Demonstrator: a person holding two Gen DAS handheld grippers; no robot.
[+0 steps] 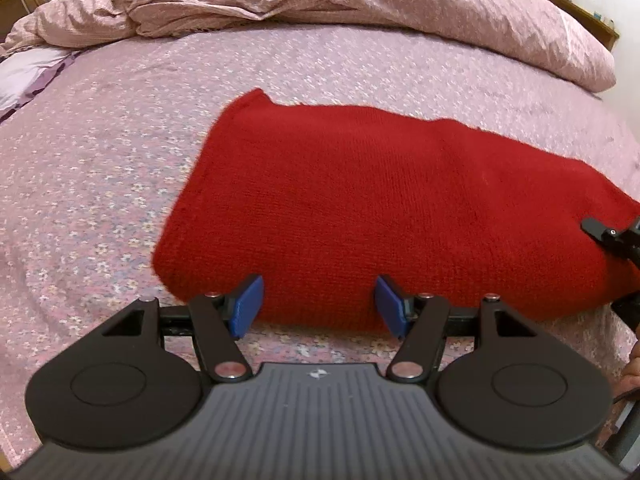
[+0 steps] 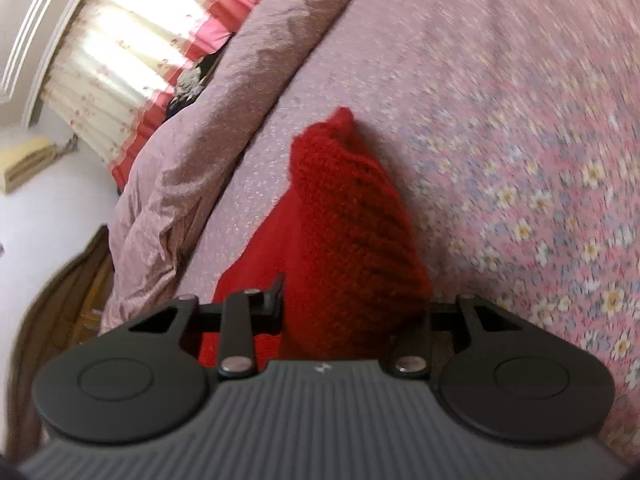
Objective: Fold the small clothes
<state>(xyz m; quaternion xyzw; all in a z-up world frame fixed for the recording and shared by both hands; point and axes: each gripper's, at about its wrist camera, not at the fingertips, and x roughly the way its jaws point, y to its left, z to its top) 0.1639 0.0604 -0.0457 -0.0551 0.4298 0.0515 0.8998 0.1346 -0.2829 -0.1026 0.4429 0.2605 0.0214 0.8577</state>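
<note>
Red knit garment (image 1: pixel 360 208), floral bedsheet (image 1: pixel 100 168), rumpled duvet (image 1: pixel 360 4) behind.

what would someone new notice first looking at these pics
The bright red knitted garment stands out at once, lying folded on the pink flowered bedsheet in the left wrist view. Next, the left tongs stand open with blue pads at its near edge. In the right wrist view, the right tongs have a bunched fold of the knit between them.
</note>
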